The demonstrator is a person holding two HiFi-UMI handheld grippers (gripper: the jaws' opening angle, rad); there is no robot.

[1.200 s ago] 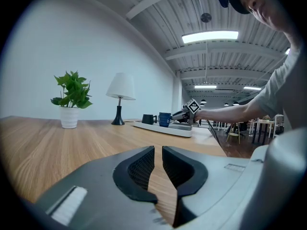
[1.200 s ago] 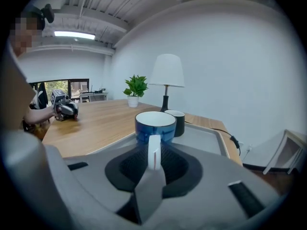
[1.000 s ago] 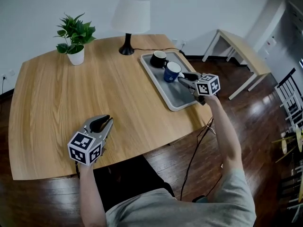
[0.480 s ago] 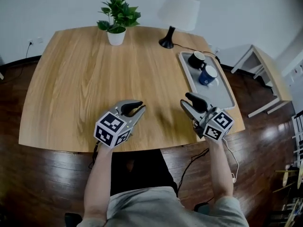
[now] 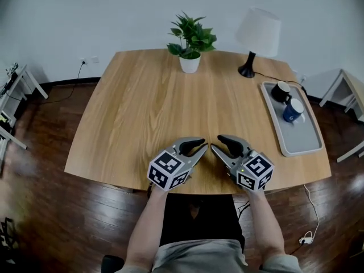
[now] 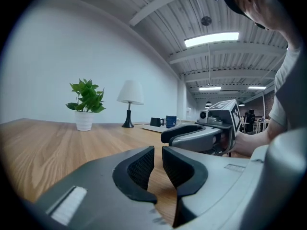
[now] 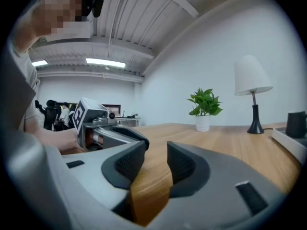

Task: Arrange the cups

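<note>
A black cup [image 5: 280,91] and a blue cup [image 5: 293,110] stand side by side at the far end of a grey tray [image 5: 301,135] on the table's right edge. They look small in the left gripper view, black cup [image 6: 155,122] beside blue cup [image 6: 171,121]. Both grippers hover at the table's front edge, tips almost meeting, far from the tray. My left gripper [image 5: 200,147] [image 6: 158,152] has its jaws nearly together with only a thin slit, holding nothing. My right gripper [image 5: 217,143] [image 7: 156,152] is open and empty; its jaws have just been closing a little.
A potted plant [image 5: 190,44] and a white lamp [image 5: 257,33] stand at the round wooden table's [image 5: 142,112] far side. A light side table [image 5: 352,87] stands beyond the tray, and a cable [image 5: 307,238] lies on the dark floor.
My right gripper has drawn back from the blue cup on the tray to the front edge beside the left gripper. The head view has swung, so the tray now lies at far right.
</note>
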